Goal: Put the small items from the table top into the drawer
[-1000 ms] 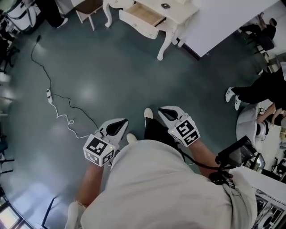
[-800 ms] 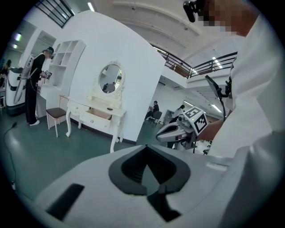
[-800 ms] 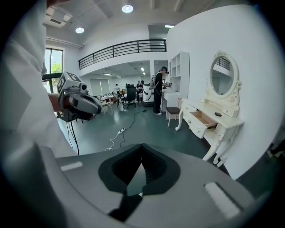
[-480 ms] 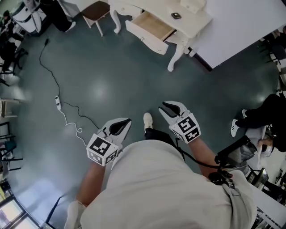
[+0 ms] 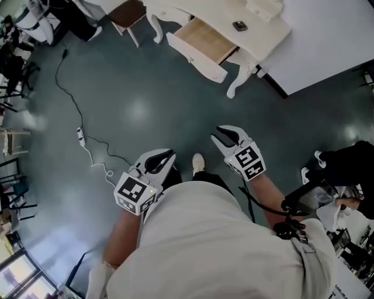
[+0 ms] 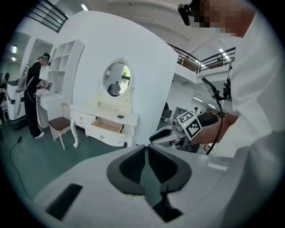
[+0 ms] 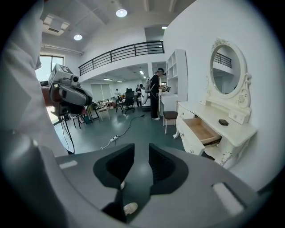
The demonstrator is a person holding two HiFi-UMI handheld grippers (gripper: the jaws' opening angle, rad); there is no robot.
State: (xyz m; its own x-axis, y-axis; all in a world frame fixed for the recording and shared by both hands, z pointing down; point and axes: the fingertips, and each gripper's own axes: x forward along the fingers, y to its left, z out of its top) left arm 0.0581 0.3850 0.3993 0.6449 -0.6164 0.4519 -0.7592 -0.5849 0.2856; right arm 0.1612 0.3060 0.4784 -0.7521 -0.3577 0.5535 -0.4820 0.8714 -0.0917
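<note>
A white dressing table point(image 5: 266, 16) stands far ahead at the top of the head view, its drawer point(image 5: 204, 42) pulled open and showing a bare wooden bottom. One small dark item point(image 5: 239, 25) lies on the table top. Both grippers hang over the floor, well short of the table. My left gripper point(image 5: 169, 153) has its jaws together with nothing in them point(image 6: 146, 148). My right gripper point(image 5: 217, 135) is open by a narrow gap, empty; its jaws have just been opening point(image 7: 141, 149). The right gripper view shows the drawer point(image 7: 200, 130) and the dark item point(image 7: 223, 122) to the right.
A brown-seated chair point(image 5: 127, 13) stands left of the table. A cable with a power strip point(image 5: 82, 135) trails over the grey-green floor at left. A seated person's legs point(image 5: 350, 166) are at the right edge. An oval mirror point(image 7: 227, 71) tops the table.
The dressing table has come lower and nearer in the head view as the person walks toward it. Both grippers were carried forward. The right jaws have parted slightly.
</note>
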